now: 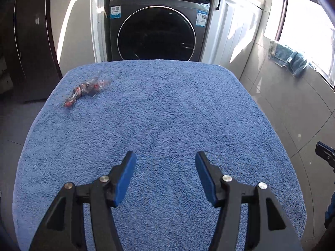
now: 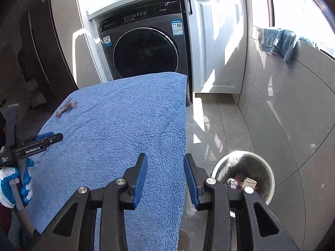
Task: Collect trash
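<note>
Left wrist view: left gripper (image 1: 165, 161) poised above the blue terry-cloth towel spread over a table (image 1: 167, 108), its blue-padded jaws spread apart with nothing between them, probably readied for a pick. One piece of trash remains on the towel, a crumpled clear plastic wrapper with red print (image 1: 88, 89), lying well apart from the jaws near the far left corner, so a reach forward and left seems called for. Grey front-loading washing machine (image 1: 157, 27) stands behind

Right wrist view: right gripper (image 2: 165, 163) hangs over the towel's right edge, jaws parted narrowly and pinching nothing. Just beside the table on the floor stands a round steel waste bin with a white rim (image 2: 270, 175), already holding scraps of paper and wrappers; placed there, it presumably lets either hand drop trash without a long carry. A white-and-blue gloved hand (image 2: 14, 184) holds the left gripper at the picture's left edge
</note>
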`<state>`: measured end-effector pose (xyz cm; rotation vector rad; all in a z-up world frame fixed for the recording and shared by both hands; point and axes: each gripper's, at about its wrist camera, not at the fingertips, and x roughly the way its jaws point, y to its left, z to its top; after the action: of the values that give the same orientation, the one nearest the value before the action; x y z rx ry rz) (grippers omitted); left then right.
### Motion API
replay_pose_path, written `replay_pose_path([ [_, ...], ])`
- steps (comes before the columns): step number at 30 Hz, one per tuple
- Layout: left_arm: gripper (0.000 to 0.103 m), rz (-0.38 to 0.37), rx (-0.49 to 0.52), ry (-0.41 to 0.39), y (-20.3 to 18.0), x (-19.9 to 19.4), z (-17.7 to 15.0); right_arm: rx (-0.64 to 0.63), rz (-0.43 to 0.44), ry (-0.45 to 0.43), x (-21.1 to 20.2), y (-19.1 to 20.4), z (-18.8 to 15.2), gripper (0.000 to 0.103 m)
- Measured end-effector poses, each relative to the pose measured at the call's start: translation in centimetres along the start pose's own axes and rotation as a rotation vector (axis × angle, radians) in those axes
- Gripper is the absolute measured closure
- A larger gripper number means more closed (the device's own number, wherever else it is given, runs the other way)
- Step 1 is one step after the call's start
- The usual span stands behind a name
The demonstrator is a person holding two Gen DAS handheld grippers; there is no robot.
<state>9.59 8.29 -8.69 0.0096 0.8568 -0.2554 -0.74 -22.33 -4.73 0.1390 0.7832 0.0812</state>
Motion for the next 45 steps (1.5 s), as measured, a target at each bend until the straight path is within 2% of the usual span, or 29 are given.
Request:
replay_pose_path([
  [7, 0.042, 0.056, -0.034, 0.024, 2.5, 0.9, -1.9, -0.033, 0.041, 0.036, 1.9, 2.7, 0.4, 0.069],
  [15, 0.042, 0.169, 0.008, 0.036, 3.2, 0.7, -4.1, -0.101, 0.079, 0.114, 3.8, 5.1, -1.2, 0.068],
  [20, 0.042, 0.186, -0.032, 0.055, 4.3, 0.9, -4.9, -0.131, 0.111, 0.136, 4.7, 6.3, -1.6, 0.068],
  [25, 0.040, 0.210, -0.021, 0.060, 4.2, 1.4, -4.7, -0.139, 0.140, 0.137, 5.0, 7.1, -1.8, 0.068],
  [30, 0.029, 0.242, 0.004, 0.059, 3.6, 3.1, -2.9, -0.141, 0.154, 0.158, 5.8, 7.5, -2.1, 0.068],
  [37, 0.019, 0.230, -0.051, 0.069, 4.1, 3.7, -2.6, -0.128, 0.157, 0.139, 5.4, 7.0, -1.7, 0.068],
  [41, 0.001, 0.281, -0.096, 0.083, 4.4, 3.9, -2.9, -0.113, 0.157, 0.133, 5.3, 6.8, -1.7, 0.067],
  [45, 0.000, 0.256, -0.136, 0.093, 5.2, 4.1, -3.0, -0.111, 0.157, 0.128, 5.1, 6.5, -1.8, 0.067],
])
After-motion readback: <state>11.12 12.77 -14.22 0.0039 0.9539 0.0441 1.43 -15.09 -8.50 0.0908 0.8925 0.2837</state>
